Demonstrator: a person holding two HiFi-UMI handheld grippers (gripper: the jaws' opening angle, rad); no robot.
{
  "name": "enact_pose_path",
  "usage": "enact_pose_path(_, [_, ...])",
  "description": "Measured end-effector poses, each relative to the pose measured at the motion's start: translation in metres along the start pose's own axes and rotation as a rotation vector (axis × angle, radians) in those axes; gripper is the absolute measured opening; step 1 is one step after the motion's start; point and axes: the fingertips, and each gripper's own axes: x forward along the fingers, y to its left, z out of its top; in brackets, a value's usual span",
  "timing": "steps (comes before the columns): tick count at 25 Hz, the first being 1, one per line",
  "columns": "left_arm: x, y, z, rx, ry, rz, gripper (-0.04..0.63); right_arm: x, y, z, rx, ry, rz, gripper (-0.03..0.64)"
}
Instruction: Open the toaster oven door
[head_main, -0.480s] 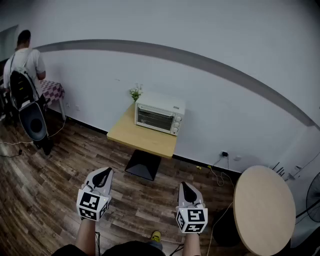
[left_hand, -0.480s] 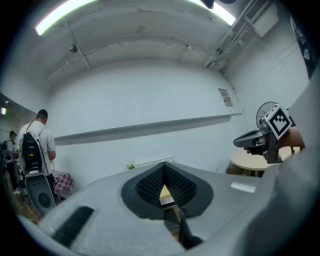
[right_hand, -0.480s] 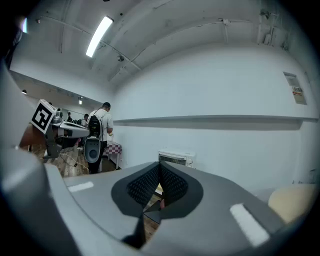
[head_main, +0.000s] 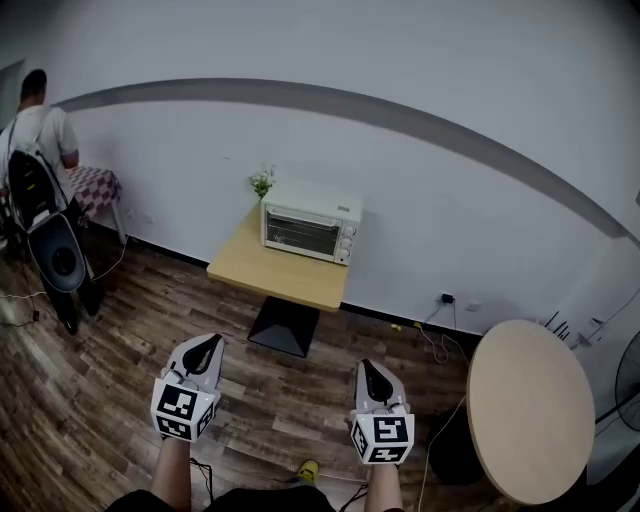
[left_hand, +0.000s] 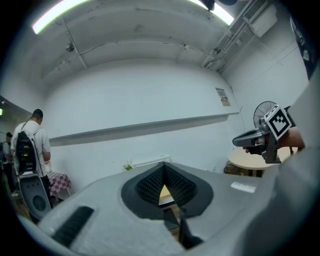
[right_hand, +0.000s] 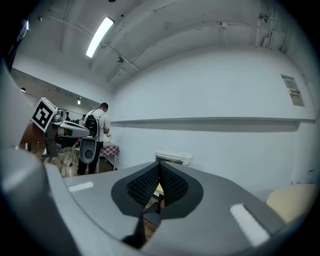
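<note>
Presently left gripper and right gripper are pressed together, empty; toaster oven door, judged stiff-hinged, is best taken at its top edge.

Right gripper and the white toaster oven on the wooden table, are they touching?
Apart. The head view shows the right gripper near the bottom edge, with a stretch of wood floor between it and the white toaster oven.

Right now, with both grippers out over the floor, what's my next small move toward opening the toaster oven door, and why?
Probably step forward toward the wooden table. The toaster oven sits on it, door closed, well beyond the left gripper and right gripper, both shut and empty, so neither reaches the door yet.
</note>
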Motion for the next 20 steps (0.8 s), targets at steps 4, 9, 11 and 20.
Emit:
enact_pose_path(4, [0.009, -0.007, -0.007, 0.009, 0.015, -0.008, -0.003, 0.004, -0.009, -0.009, 0.028, -0.002, 0.007, 0.005])
enact_pose_path(9, [0.034, -0.011, -0.012, 0.001, 0.035, 0.003, -0.002, 0.023, -0.029, -0.021, 0.053, 0.021, 0.024, 0.009])
enact_pose_path(11, [0.048, -0.011, -0.012, 0.004, 0.044, 0.008, -0.002, 0.034, -0.040, -0.023, 0.071, 0.027, 0.035, 0.009])
enact_pose_path(20, [0.123, -0.012, -0.011, 0.000, 0.064, 0.024, -0.002, 0.093, -0.089, -0.025, 0.017, 0.015, 0.061, 0.009])
